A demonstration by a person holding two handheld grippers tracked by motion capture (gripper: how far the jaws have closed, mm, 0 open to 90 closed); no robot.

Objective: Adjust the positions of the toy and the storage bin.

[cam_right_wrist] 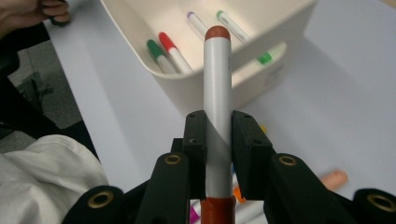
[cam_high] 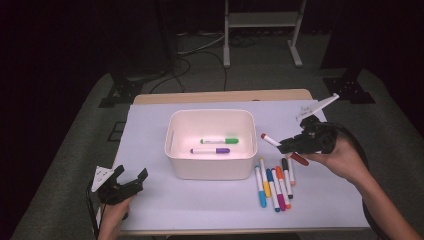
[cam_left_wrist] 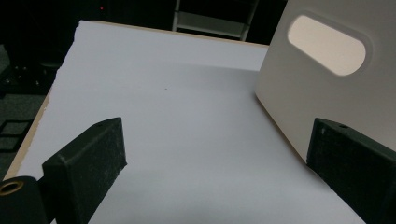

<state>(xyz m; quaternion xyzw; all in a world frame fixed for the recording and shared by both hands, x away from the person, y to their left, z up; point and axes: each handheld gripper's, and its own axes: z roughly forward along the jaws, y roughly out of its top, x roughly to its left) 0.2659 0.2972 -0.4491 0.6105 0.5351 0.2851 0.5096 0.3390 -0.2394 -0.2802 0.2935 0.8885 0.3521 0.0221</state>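
Note:
A white marker (cam_high: pixel 271 140) with red ends is held off the table just right of the white bin (cam_high: pixel 210 169), with my right gripper (cam_high: pixel 286 146) shut on its middle. In the right gripper view the marker (cam_right_wrist: pixel 218 79) runs up between the jaws of the right gripper (cam_right_wrist: pixel 218 135) and points at the bin (cam_right_wrist: pixel 187 95), where several markers lie. Green (cam_high: pixel 220 141) and purple (cam_high: pixel 210 150) markers rest on the bin's floor. My left gripper (cam_high: pixel 131 177) stands open and empty at the table's front left. In its own view the left gripper (cam_left_wrist: pixel 215 154) faces the bin's wall (cam_left_wrist: pixel 308 98).
Several loose markers (cam_high: pixel 274 184) lie side by side on the white sheet, right of the bin and under my right hand. A handle slot (cam_left_wrist: pixel 327 44) pierces the bin's left wall. Beyond the table's far edge (cam_high: pixel 220 96) stands a metal frame (cam_high: pixel 262 30).

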